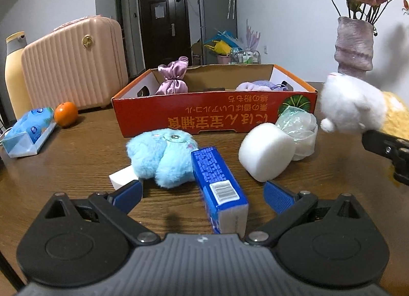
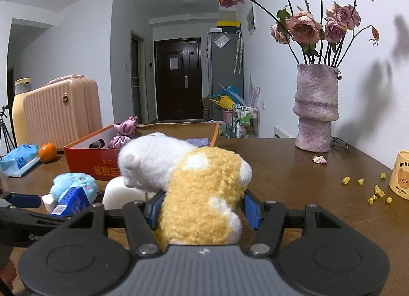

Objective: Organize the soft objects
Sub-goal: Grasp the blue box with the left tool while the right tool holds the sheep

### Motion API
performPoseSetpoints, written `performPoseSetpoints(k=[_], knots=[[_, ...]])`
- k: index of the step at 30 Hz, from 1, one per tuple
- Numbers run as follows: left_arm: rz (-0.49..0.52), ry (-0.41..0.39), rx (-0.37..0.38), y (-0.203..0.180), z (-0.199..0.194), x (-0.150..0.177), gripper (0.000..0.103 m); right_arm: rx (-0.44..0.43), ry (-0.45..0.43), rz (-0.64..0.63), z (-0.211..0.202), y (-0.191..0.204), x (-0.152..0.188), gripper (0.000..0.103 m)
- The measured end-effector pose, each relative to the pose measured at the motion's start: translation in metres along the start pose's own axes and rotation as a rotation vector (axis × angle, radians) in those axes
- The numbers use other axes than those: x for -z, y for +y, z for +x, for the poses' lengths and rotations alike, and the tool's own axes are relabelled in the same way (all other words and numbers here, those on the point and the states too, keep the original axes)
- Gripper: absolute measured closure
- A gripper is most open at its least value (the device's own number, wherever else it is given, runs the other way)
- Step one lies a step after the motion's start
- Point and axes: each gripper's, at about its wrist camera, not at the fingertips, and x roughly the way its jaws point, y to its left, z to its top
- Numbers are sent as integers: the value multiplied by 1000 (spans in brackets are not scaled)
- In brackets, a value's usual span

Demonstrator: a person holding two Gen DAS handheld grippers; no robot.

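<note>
right gripper (image 2: 202,209) pinching yellow-and-white plush (image 2: 204,193) | step: carrying to red box (image 2: 89,163) | next: clear rim, release inside | left gripper (image 1: 203,193) spread, empty

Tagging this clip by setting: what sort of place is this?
Most likely a home, at a dining table near the entry: front door, fridge, vase of dried roses.

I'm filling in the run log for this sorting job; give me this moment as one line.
right tool: shut on yellow-and-white plush | left tool: open, blue carton between its fingers | box: holds pink satin pouch
</note>
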Motion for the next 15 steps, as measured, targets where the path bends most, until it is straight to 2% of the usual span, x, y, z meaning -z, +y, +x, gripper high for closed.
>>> performPoseSetpoints(k=[8,15], knots=[[0,22,10,0,9,-2,0,6,7,-6,1,2,2,42],[10,4,17,-1,11,-3,0,12,15,-11,3,3,3,42]])
